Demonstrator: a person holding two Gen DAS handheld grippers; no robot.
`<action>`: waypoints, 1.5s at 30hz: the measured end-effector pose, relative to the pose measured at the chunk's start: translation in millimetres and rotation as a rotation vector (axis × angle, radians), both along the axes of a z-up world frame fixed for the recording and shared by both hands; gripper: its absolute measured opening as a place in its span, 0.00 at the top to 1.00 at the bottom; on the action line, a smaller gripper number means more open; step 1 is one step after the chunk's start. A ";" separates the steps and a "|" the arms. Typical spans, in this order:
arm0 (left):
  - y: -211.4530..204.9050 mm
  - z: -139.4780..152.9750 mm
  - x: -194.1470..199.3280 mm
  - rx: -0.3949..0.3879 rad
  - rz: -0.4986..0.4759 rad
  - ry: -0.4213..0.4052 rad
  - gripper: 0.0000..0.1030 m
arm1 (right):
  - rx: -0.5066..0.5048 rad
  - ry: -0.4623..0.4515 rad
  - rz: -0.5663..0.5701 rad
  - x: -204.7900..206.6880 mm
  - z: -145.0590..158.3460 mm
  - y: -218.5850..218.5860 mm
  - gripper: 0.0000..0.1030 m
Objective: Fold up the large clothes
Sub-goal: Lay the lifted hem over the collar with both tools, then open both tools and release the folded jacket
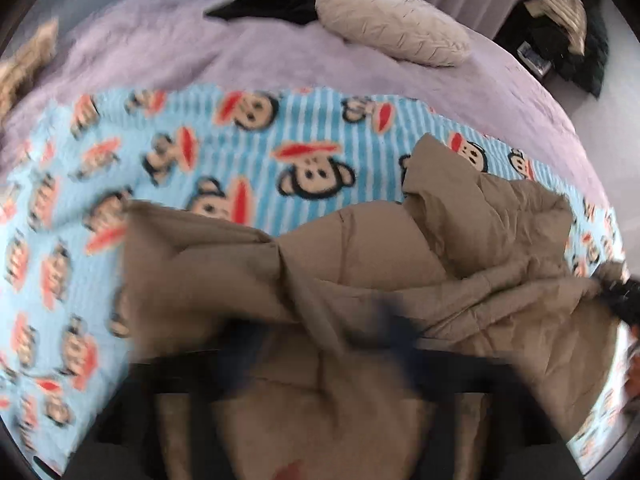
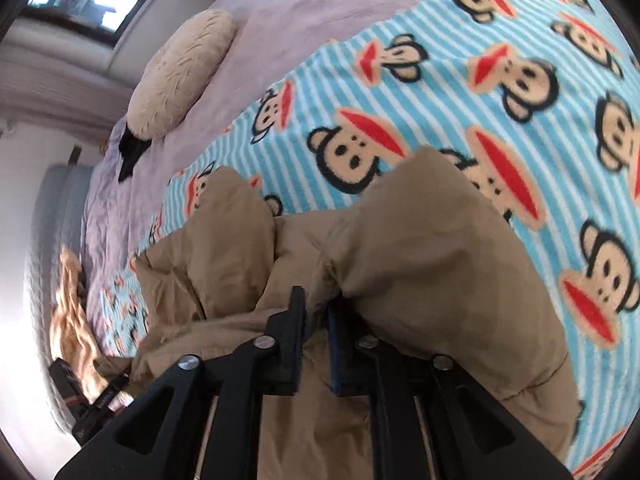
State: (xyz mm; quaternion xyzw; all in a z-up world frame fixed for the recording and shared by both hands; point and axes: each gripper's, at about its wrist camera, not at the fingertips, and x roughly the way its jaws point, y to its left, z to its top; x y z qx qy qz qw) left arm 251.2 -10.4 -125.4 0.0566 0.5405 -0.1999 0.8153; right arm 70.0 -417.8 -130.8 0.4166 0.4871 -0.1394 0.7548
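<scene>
Left gripper (image 1: 320,364) is motion-blurred low in its own view; jaws read as spread wide with tan fabric bunched between and under them, pads not visibly pressing on it. I'd call it released. Right gripper (image 2: 316,320) is sharp: jaws nearly together with a narrow gap, a thin ridge of fabric running up into it. Can't tell if the pads actually pinch it.

Scene, big to small:
- lilac bedspread (image 1: 248,60) covers the bed
- blue striped monkey-print blanket (image 1: 168,168) lies on top, serving as the work surface
- tan padded coat (image 1: 400,272) sits on the blanket's near side, crumpled, two puffy sections sticking up toward the far side, not flat
- beige cushion (image 1: 392,24) and a dark garment (image 1: 276,0) lie far back, well apart from the coat

Risks from here, my read:
- slippery, puffy shell: a thin pinch on the right could slide out mid-lift
- left side released, so a one-sided pull would skew the coat and drag the blanket with it
- trapped air makes a fold spring back open
- bunched layers mean a grab may catch only one layer
</scene>
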 end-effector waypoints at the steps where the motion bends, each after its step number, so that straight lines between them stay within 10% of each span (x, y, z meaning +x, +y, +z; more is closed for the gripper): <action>1: 4.6 12.3 -5.8 0.002 0.000 -0.055 0.00 | -0.024 -0.006 0.030 -0.6 8.7 2.3 0.63; 2: 7.5 20.3 -8.2 -0.002 -0.009 -0.076 0.00 | -0.047 -0.013 0.047 -1.7 16.2 4.2 0.36; 4: 10.0 33.8 -12.8 -0.002 -0.011 -0.107 0.00 | -0.101 -0.054 0.083 -8.9 37.3 12.9 0.31; 6: 4.2 35.8 -14.4 -0.027 -0.046 -0.090 0.11 | -0.116 -0.069 0.115 -10.7 45.3 22.5 0.41; 8: -12.1 24.4 -14.1 -0.051 -0.119 -0.033 0.31 | -0.124 -0.050 0.175 -6.3 41.8 36.5 0.80; 10: -33.0 5.2 -14.7 -0.027 -0.164 -0.021 0.50 | -0.133 -0.027 0.243 3.4 28.1 47.3 0.83; 14: -66.0 -44.7 -2.8 0.111 -0.145 -0.090 0.50 | -0.221 0.045 0.275 23.2 -5.7 53.2 0.89; 20: -65.8 -79.1 32.4 0.030 -0.067 -0.056 0.50 | -0.204 0.035 0.194 43.6 -46.2 23.0 1.00; 30: -27.0 -57.7 44.4 0.116 -0.021 -0.176 0.50 | -0.286 0.044 0.179 23.7 -26.6 1.3 1.00; 45: -0.6 -89.3 80.1 0.178 0.161 -0.071 0.37 | -0.302 0.159 0.015 8.3 -56.0 -31.1 1.00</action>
